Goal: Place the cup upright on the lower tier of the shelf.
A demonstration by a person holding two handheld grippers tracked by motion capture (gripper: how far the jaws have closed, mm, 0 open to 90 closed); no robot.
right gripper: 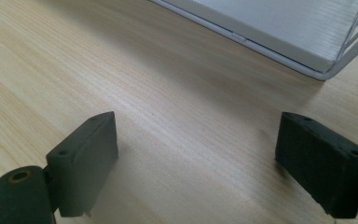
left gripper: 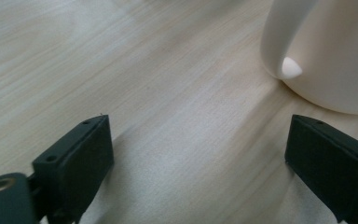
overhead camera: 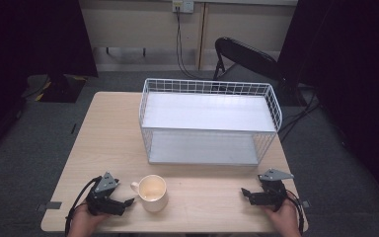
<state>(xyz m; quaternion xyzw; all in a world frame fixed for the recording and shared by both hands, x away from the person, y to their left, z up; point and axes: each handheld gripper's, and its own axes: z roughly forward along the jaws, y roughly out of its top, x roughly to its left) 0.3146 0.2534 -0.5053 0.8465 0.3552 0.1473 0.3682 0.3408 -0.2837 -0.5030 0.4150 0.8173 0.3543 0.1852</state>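
A white wire rack (overhead camera: pixel 209 121) stood behind; bare table (overhead camera: pixel 98 143) lay between. The cream mug (overhead camera: pixel 152 192), upright, sat just beside the left gripper (overhead camera: pixel 128 202). Both it and the right gripper (overhead camera: pixel 246 193) had jaws apart, holding nothing.

— What do we have under everything here?

— We see a pale wooden tabletop (overhead camera: pixel 103 143) with a light grain, standing on a grey carpeted floor (overhead camera: pixel 29 163).

— And what do we find resting straight on it?

— We count two things. A white wire basket (overhead camera: pixel 208 89) with a flat white floor panel sits across the far half, towards the right. A cream mug (overhead camera: pixel 152 192) stands upright near the front edge, left of centre, well apart from the basket, with its handle turned to the left.

— How do we read the mug close up?

— In the left gripper view we see its base flat on the wood.
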